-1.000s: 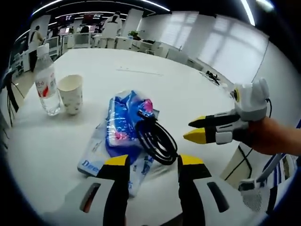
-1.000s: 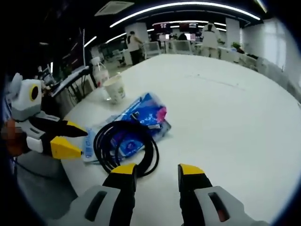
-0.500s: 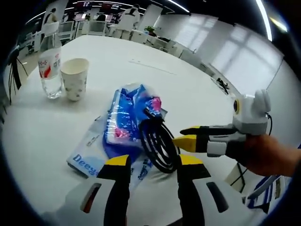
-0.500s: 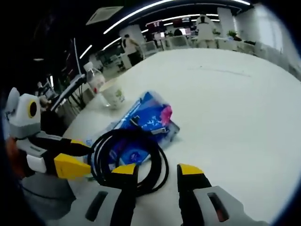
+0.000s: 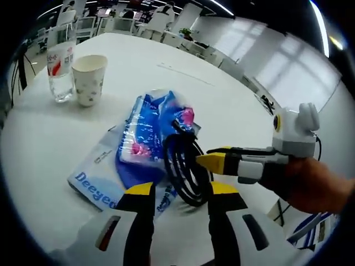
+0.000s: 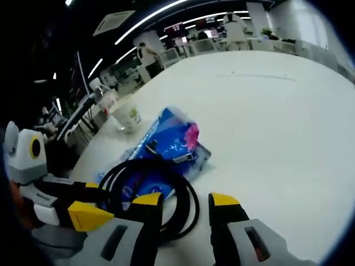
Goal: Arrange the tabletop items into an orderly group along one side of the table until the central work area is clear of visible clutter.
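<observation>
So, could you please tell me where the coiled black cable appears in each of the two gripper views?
Left gripper view: the cable lies low and centre-right, its far end on the blue pack, close by the right hand-held gripper.
Right gripper view: the cable lies low and left of centre, just beyond that view's own jaws.
Shared landmark: the paper cup, beyond the pack in both views.

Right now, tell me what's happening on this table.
A person holds two grippers over a coiled black cable that lies partly on a blue plastic pack. The right gripper has its yellow tips at the coil; the left gripper sits open just short of it. A paper cup and water bottle stand together farther off.
</observation>
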`<state>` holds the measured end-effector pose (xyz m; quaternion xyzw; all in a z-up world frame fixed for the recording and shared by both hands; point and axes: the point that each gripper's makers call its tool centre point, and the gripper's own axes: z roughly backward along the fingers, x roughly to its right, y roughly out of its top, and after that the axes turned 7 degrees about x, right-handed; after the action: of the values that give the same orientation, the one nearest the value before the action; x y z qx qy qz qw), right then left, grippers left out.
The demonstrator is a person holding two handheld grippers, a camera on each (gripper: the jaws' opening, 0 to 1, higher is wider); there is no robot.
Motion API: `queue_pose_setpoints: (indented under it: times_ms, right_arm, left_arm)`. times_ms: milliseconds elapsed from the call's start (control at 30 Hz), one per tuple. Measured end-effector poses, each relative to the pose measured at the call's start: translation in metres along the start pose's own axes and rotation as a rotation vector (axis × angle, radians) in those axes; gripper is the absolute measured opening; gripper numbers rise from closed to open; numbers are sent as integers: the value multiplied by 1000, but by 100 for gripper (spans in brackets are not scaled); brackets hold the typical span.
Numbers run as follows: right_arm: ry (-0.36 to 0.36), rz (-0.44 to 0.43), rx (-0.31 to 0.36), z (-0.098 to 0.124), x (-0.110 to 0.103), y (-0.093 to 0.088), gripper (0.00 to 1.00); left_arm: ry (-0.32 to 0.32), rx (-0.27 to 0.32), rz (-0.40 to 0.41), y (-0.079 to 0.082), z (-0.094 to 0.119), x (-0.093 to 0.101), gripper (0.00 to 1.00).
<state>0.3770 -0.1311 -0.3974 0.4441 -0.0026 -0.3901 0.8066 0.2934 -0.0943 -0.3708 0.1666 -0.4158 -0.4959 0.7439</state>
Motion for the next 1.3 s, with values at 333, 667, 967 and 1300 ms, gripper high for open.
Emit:
queue_pose_setpoints:
  times_ms: [333,667,967,1300]
  right_arm:
    - [33,-4,-14,-8,-8,-7,25]
    - [38,11,18,4,-1,-5,4]
    - [9,-19,36,26,12,-10,3]
    - [-48,-58,51,46,40,-16,3]
  left_arm:
    - [4,-2,16,-4,-5,3,19]
    - [-40,11,-12,2,-6,12,6]
    - [-98,-2,-56,0,-9,35,4]
    - [-150,-34,-49,-8,-23,57,3]
